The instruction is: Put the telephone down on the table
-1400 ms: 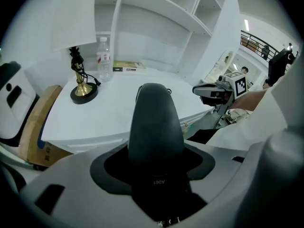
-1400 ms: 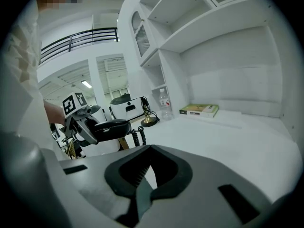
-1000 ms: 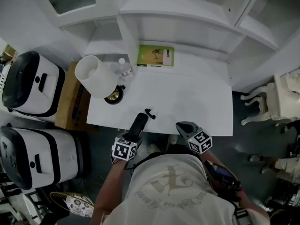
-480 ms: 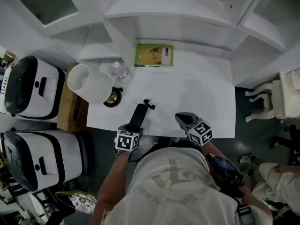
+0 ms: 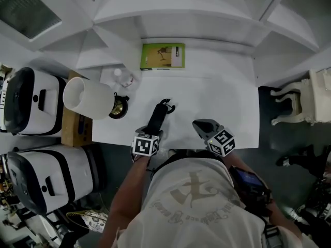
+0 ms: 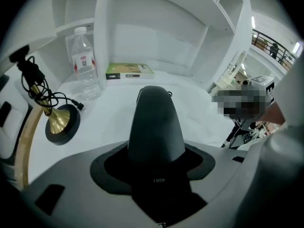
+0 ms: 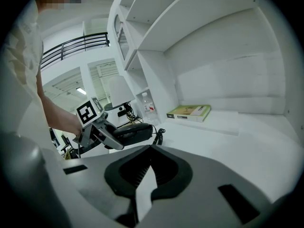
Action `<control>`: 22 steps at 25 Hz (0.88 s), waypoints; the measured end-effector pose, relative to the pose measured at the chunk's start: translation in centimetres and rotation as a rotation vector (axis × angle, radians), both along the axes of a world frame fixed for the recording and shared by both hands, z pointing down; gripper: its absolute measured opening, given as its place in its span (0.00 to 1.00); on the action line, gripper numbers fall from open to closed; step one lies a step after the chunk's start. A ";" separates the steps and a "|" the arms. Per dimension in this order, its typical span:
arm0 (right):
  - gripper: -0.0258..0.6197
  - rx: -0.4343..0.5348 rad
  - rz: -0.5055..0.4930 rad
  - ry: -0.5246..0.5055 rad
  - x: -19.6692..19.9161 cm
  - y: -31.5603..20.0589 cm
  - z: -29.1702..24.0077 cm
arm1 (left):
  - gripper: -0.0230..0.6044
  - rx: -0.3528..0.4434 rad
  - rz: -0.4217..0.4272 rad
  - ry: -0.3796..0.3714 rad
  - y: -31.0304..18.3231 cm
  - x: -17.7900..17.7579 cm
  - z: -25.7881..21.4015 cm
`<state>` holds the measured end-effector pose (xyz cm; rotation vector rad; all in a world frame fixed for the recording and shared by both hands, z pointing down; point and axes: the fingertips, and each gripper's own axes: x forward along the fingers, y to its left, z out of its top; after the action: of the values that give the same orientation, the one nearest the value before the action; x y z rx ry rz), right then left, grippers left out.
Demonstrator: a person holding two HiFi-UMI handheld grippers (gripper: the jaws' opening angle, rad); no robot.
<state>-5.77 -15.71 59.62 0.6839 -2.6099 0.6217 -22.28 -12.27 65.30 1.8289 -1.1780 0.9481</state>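
**A:** Left gripper view: the telephone (image 6: 156,127) is seen clamped lengthwise in the left claw (image 6: 156,172), its far end pointed out over the white surface (image 6: 199,115). Is it judged to be set down?

**B:** It is not. In the right gripper view it is held roughly level above the near part of the surface, and no contact can be confirmed.

**A:** What could go wrong from here?

**B:** Three things are feared. If the left claw is opened while the telephone is off the surface, the rounded body may be bounced or rolled. The coiled cord (image 5: 166,106) at the far end may be trapped underneath, so that the telephone is left rocking. And since the spot is close to the near edge, a placement made too far back could let it be tipped off.

**A:** Is anything nearby at risk?

**B:** The brass lamp base (image 6: 61,123) and the bottle (image 6: 85,65) are found to the left. They could be struck only if the telephone is swung that way.

**A:** And the right claw (image 7: 142,182)?

**B:** It is seen closed on nothing, apart from the telephone. No interference is expected.
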 end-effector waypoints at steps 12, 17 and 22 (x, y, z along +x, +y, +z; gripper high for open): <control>0.07 -0.020 0.038 0.004 2.9 -1.6 0.5 | 0.48 0.065 -0.030 -0.035 -7.9 1.8 -0.2; 0.07 -0.033 0.045 0.008 4.1 -1.9 0.8 | 0.48 0.084 -0.053 -0.039 -10.0 3.4 0.2; 0.07 -0.042 0.047 0.012 4.9 -2.6 1.1 | 0.48 0.058 -0.051 -0.033 -9.3 4.8 1.3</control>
<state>-0.92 -18.27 60.72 0.7352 -2.5693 0.6822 -17.53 -21.58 66.57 1.8261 -1.2791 0.9274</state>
